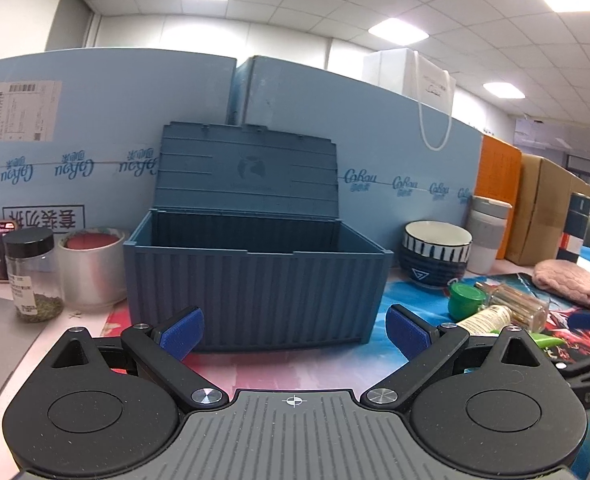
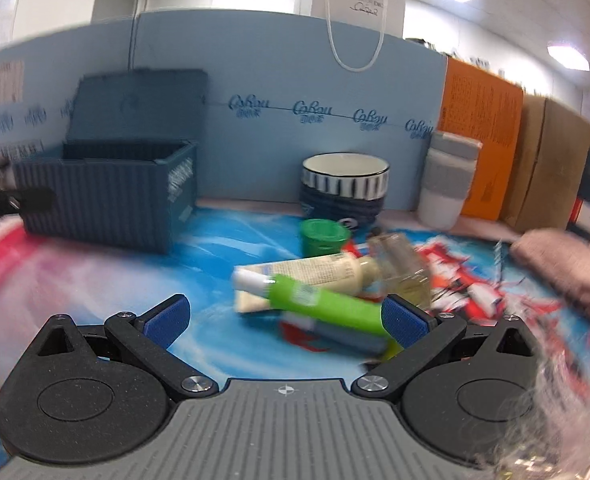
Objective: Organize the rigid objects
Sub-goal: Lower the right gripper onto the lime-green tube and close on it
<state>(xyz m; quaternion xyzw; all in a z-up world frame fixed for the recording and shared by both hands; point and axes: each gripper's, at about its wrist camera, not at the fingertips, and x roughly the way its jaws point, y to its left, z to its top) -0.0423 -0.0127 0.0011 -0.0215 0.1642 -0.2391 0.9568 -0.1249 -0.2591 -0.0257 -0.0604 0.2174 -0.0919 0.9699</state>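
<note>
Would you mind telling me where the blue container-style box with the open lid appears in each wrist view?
Left wrist: the box fills the centre, straight ahead of the open left gripper.
Right wrist: the box sits at left, blurred.
Shared landmark: the striped bowl, to the box's right in both.

One storage box [image 1: 255,280], one bowl [image 1: 435,254], two tubes [image 2: 327,300] (overlapping), one spice jar [image 1: 31,276].

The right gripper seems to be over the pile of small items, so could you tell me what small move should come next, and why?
Probably ease the right gripper forward and down around the green tube. It is open and empty, the tube lies on top of the pile just ahead, and the blue box stands open.
</note>
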